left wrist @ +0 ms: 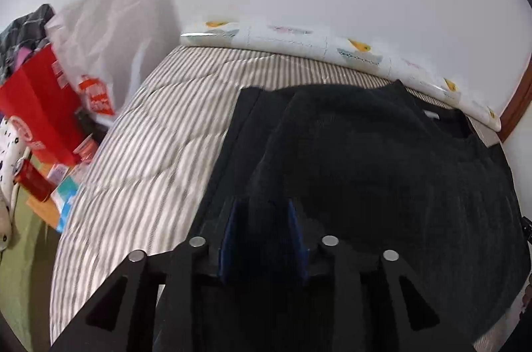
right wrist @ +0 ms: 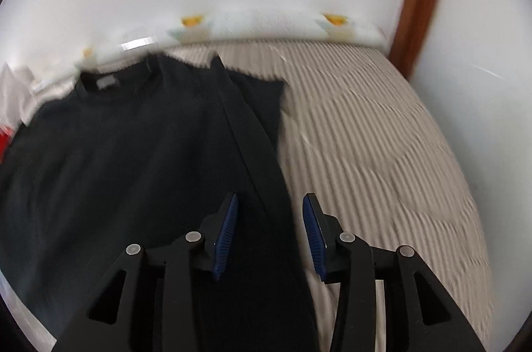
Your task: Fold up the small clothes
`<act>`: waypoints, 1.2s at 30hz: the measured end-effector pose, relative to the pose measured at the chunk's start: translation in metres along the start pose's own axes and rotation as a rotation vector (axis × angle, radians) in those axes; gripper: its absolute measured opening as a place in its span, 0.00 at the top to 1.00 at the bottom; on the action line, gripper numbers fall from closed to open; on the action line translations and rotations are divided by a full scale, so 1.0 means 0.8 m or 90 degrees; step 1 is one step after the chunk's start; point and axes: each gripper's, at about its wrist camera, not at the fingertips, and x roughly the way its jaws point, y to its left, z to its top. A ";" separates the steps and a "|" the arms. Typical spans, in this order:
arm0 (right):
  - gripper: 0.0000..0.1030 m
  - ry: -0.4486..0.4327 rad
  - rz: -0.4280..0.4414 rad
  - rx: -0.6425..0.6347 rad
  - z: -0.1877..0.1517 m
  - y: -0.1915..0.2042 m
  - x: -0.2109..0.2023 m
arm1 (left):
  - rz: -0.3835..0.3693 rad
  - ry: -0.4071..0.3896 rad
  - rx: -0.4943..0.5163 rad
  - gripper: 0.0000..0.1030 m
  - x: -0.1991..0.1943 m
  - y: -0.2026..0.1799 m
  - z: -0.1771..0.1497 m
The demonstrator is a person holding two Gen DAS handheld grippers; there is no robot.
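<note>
A black T-shirt (left wrist: 382,159) lies spread on a striped quilt (left wrist: 149,135), collar and white neck label (left wrist: 431,115) toward the wall. My left gripper (left wrist: 265,205) hovers at its left side; the blue pads stand apart with a ridge of black cloth between them, not pinched. In the right wrist view the same T-shirt (right wrist: 116,152) fills the left half, with a folded-in strip running down its right edge. My right gripper (right wrist: 271,197) is open over that edge, one pad above the shirt and the other above the quilt (right wrist: 365,135).
A patterned white pad (left wrist: 299,42) lines the wall behind the bed. Left of the bed are a red bag (left wrist: 43,109), a white plastic bag (left wrist: 99,29), a red can (left wrist: 33,182) and piled clothes. A brown wooden frame (right wrist: 419,2) stands at the right.
</note>
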 end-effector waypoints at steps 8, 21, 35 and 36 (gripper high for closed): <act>0.58 -0.046 -0.006 -0.006 -0.030 0.033 -0.080 | -0.009 -0.007 -0.006 0.67 -0.068 0.039 -0.076; 0.48 -0.063 0.145 -0.228 -0.099 0.340 -0.132 | -0.042 0.009 -0.051 0.54 -0.134 0.134 -0.178; 0.39 -0.077 0.206 -0.433 -0.171 0.527 -0.154 | -0.118 0.013 -0.019 0.46 -0.135 0.167 -0.197; 0.39 -0.079 0.206 -0.439 -0.172 0.533 -0.154 | -0.122 0.012 -0.019 0.45 -0.134 0.167 -0.197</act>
